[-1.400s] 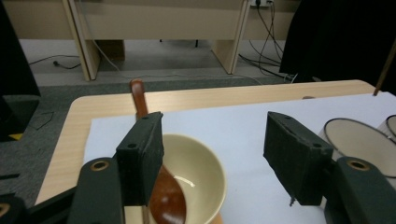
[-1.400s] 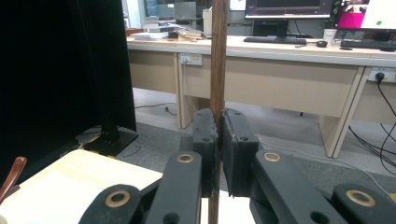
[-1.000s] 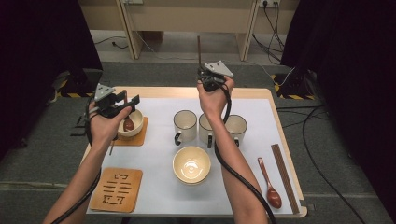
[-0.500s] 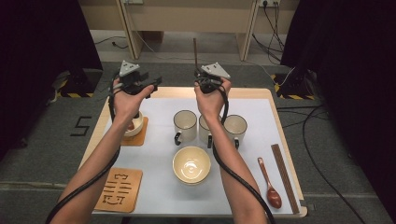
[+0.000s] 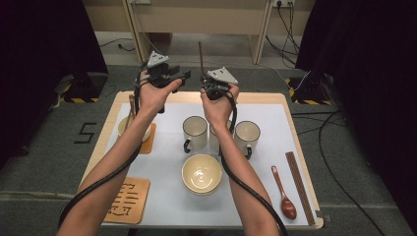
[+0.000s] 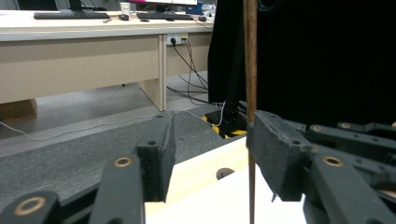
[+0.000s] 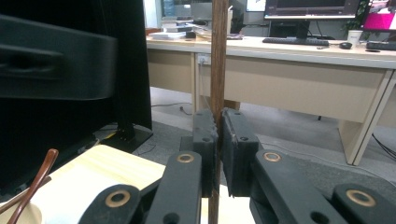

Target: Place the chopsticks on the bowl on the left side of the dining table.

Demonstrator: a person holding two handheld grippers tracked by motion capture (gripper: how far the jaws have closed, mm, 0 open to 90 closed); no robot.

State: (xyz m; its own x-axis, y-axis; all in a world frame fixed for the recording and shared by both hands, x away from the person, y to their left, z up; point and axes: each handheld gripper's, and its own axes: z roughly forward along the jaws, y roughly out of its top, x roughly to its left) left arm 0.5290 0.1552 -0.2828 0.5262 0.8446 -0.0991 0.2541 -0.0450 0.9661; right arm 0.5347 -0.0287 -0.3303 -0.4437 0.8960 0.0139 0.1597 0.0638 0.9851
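Observation:
My right gripper is raised over the table's far edge, shut on a thin brown chopstick that stands upright. In the right gripper view the jaws clamp the chopstick near its lower part. My left gripper is held just to its left, open. In the left gripper view the jaws gape wide, and the chopstick stands just beyond the inner edge of the right-hand jaw, untouched as far as I can tell.
On the white table stand a bowl with a spoon on a coaster at the left, two mugs, a cream bowl, a brown spoon, another chopstick and a wooden coaster.
My left gripper has risen from above the left bowl and swung right toward the upright chopstick. The right gripper has kept the chopstick almost still.

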